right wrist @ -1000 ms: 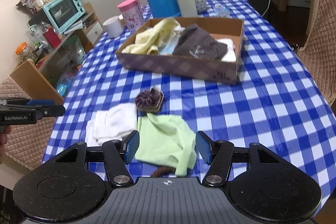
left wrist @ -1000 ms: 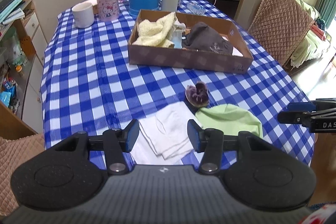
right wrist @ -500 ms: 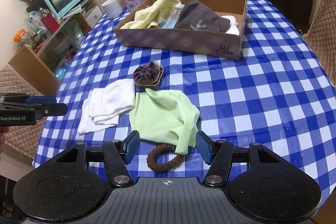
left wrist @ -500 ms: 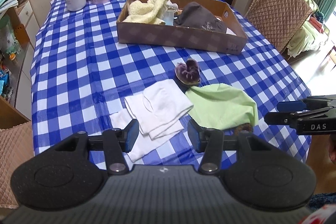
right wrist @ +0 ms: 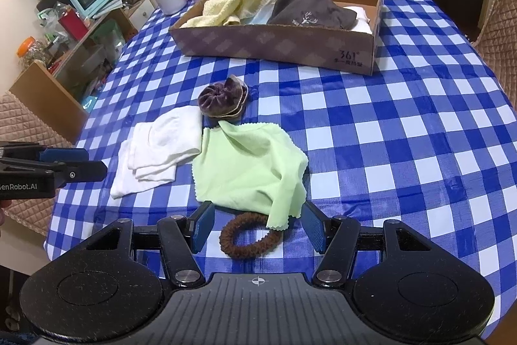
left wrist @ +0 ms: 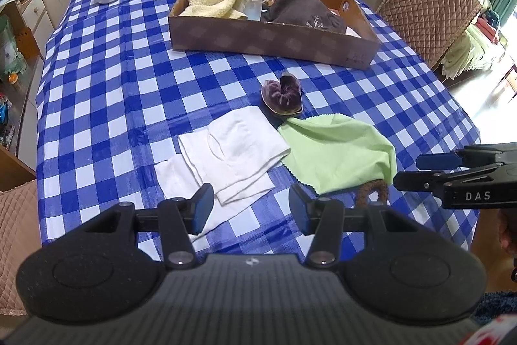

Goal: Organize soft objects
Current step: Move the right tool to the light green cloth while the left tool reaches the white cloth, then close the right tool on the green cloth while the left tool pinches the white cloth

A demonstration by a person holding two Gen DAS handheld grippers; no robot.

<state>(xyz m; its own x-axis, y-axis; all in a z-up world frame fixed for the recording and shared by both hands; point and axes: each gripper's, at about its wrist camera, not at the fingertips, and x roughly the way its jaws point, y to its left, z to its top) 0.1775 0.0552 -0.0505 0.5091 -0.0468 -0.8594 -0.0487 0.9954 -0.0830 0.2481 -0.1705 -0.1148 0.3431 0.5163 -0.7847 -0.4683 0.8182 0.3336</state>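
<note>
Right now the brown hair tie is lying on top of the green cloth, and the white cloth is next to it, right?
Not quite. The brown hair tie lies on the tablecloth with a corner of the green cloth draped over it, so the cloth is on top, not the tie. The right wrist view shows this. The white cloth does lie beside the green one.

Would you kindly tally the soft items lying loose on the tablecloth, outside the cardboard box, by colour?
White: 1, white cloth
Green: 1, green cloth
Purple: 1, purple scrunchie
Brown: 1, brown hair tie
Total: 4
</note>
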